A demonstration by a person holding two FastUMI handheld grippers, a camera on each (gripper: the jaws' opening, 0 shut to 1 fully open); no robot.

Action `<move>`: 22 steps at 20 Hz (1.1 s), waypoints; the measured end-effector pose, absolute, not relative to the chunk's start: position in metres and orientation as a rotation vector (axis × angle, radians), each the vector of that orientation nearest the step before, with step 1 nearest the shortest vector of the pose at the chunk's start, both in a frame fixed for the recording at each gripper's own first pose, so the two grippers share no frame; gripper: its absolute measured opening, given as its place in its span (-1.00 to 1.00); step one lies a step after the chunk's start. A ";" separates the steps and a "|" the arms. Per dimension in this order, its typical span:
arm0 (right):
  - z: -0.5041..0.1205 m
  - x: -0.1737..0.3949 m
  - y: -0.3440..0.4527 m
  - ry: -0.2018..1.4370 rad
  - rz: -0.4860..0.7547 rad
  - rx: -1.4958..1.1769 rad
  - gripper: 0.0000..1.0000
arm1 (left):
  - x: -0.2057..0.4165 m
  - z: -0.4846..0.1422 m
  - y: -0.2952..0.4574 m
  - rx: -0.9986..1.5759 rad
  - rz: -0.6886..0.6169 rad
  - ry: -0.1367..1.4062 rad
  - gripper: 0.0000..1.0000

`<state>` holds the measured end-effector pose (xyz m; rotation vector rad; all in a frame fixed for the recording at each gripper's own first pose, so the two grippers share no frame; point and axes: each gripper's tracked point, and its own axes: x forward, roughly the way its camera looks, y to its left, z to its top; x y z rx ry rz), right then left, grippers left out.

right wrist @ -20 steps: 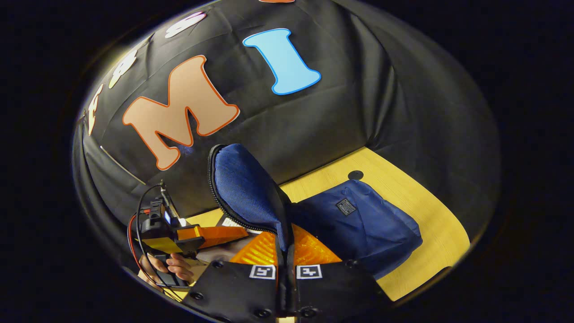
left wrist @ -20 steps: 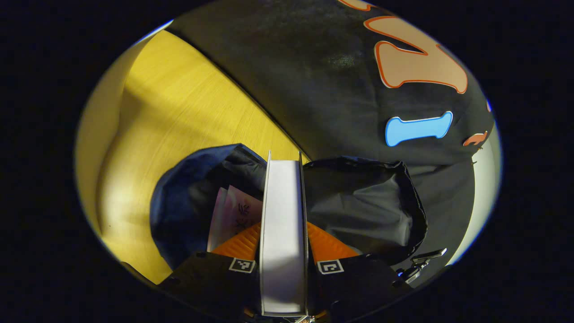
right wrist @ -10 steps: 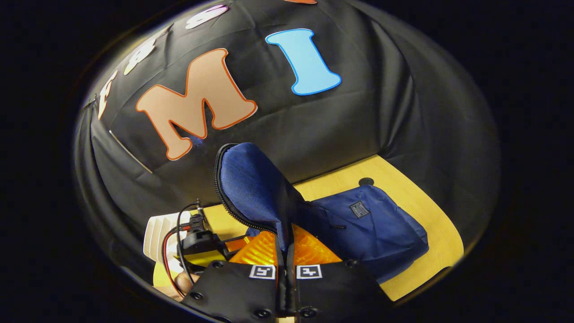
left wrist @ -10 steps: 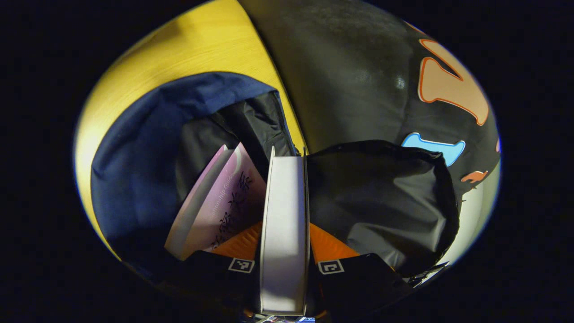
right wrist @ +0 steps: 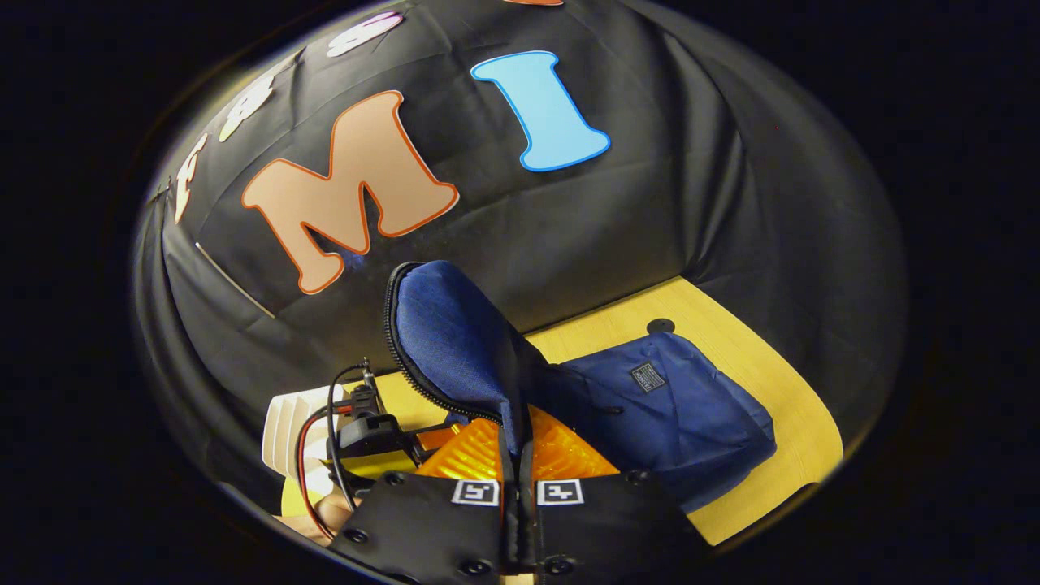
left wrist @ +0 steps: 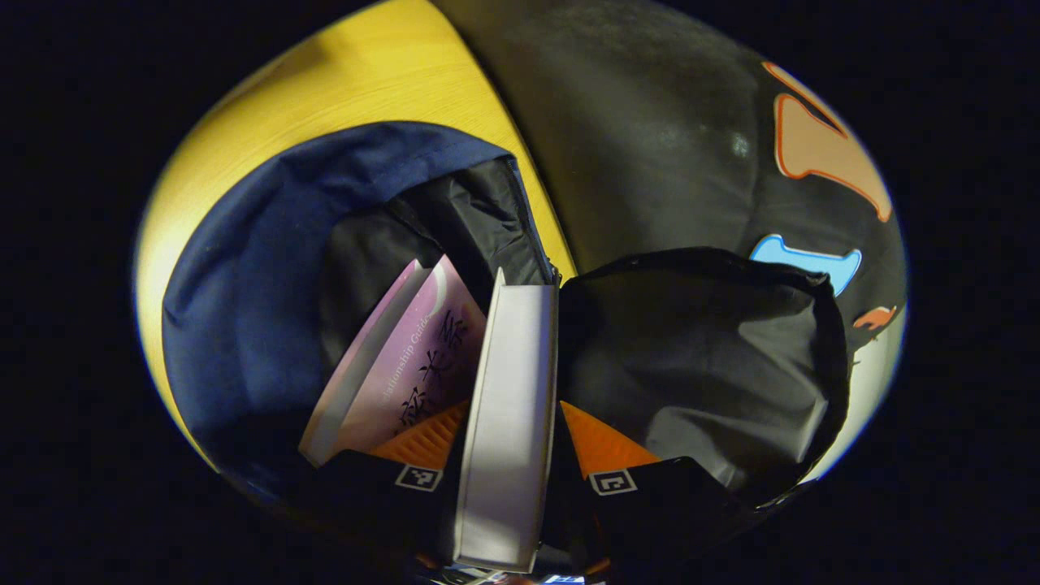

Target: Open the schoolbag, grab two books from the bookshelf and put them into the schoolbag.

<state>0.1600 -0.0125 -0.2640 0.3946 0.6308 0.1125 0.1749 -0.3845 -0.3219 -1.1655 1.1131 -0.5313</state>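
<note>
The left tongs (left wrist: pixel 508 455) are gripping the second book (left wrist: pixel 510 406), lowering it into the open schoolbag (left wrist: pixel 260 268) beside the purple book (left wrist: pixel 406 366); the right tongs (right wrist: pixel 517 479) are pinching the flap (right wrist: pixel 447 341) up. Next: release inside.

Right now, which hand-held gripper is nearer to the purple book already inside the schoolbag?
Left. The left hand-held gripper holds a grey book beside the purple book, at the schoolbag's mouth. The right hand-held gripper is farther off, pinching the bag's flap up.
</note>
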 end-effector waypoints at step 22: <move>-0.275 0.135 0.000 0.639 0.126 0.308 -0.88 | 0.187 -0.198 -0.178 -0.264 -0.366 0.560 0.94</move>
